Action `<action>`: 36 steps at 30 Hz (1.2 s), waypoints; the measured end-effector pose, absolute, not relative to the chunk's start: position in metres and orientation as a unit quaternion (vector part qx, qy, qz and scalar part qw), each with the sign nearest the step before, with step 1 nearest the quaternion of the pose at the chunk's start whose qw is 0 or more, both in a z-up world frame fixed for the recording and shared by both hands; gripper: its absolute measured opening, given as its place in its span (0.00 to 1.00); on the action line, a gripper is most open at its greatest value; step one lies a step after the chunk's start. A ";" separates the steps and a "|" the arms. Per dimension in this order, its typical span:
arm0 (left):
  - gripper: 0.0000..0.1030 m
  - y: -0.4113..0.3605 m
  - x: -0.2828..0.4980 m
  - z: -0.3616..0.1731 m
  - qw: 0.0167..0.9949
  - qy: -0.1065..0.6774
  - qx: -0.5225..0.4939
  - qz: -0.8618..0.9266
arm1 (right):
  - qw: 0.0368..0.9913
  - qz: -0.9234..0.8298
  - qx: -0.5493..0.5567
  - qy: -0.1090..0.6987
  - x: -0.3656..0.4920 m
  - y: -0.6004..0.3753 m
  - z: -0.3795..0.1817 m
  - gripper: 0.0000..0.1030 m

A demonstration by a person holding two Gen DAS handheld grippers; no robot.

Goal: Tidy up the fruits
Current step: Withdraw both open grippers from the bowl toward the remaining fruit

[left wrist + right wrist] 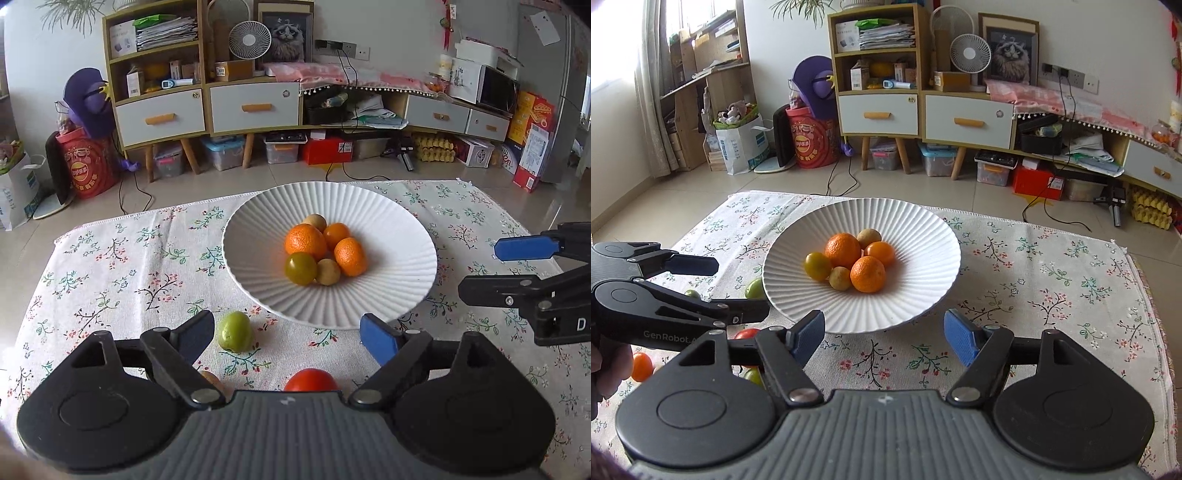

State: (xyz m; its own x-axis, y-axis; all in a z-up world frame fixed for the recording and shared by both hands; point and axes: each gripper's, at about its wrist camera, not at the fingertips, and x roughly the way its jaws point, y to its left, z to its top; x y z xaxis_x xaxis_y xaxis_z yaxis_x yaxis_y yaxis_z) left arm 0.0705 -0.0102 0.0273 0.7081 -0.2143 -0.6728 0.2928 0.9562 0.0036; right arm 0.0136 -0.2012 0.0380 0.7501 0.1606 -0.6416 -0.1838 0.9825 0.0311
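Hovering low over the floral cloth (122, 266), left gripper (287, 334) has its jaws spread wide, nothing between them. Green fruit (234, 331) lies on the cloth just inside the left finger, near the plate (258, 280) rim but apart from it. Red tomato (311, 380) sits close under the gripper body, partly hidden. A tan fruit (213, 380) peeks out behind the left finger linkage, mostly covered.

Right gripper (884, 334) also has jaws wide apart, empty, over bare cloth just short of the plate's near rim. In the left view it shows side-on at the right edge, fingers apart.

Plate holds six fruits bunched at centre, touching: big orange (305, 242), two smaller oranges (350, 256) and (336, 234), yellow-green one (300, 268), two tan ones (328, 272) and (315, 222).

In the right view, loose fruit left of the plate: green ones partly hidden behind the left gripper's fingers (755, 288), another small green (692, 294), an orange one (641, 366) near the person's hand, plus a red (746, 333) and a green (753, 376) partly hidden by the right gripper's linkage.
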 end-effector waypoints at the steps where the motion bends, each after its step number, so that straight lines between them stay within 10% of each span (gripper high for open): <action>1: 0.83 -0.009 0.068 0.028 0.923 0.356 0.056 -0.138 | 0.935 0.093 -0.018 0.341 0.012 -0.201 0.038 0.70; 14: 0.95 -0.003 0.040 0.030 0.923 0.349 0.070 -0.145 | 0.935 0.095 -0.034 0.341 -0.006 -0.196 0.037 0.93; 36: 0.96 0.027 0.003 0.012 0.915 0.369 0.088 -0.136 | 0.921 0.117 -0.065 0.365 -0.036 -0.175 0.018 0.99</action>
